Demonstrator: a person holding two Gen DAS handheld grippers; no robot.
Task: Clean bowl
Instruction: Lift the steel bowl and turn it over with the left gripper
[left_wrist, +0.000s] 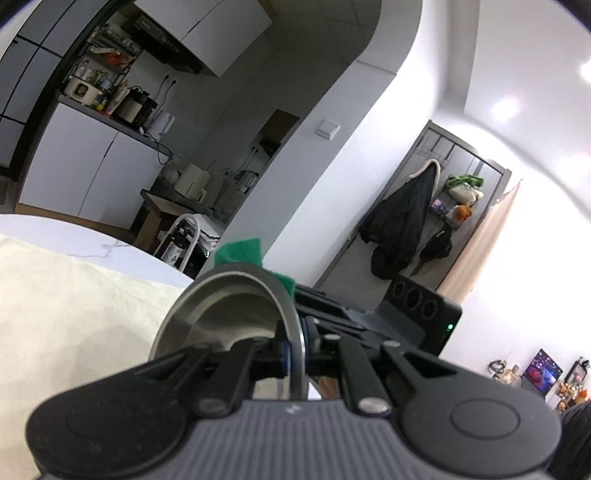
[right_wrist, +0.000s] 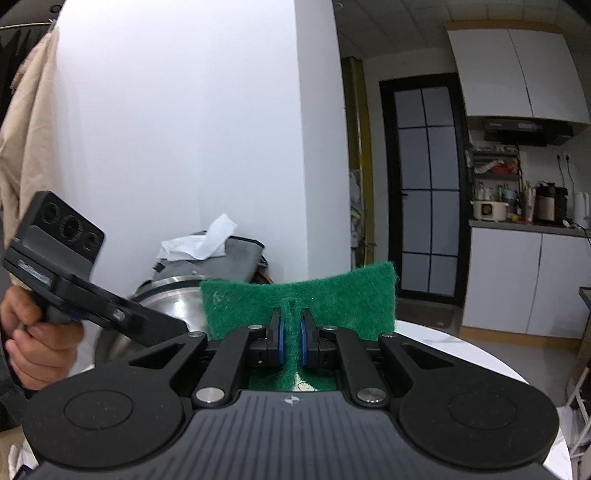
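We hold the steel bowl (left_wrist: 229, 314) tilted above the table by its rim in our left gripper (left_wrist: 291, 347), our right gripper (right_wrist: 291, 332) pinching the green scouring pad (right_wrist: 332, 295) just right of it; scrubbing seems underway, rinsing still ahead.

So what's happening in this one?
A person is cleaning a round stainless-steel bowl with two handheld grippers. The left gripper is clamped on the bowl's rim, holding it tilted above the white table. The right gripper is shut on a green scouring pad, held right beside the bowl.
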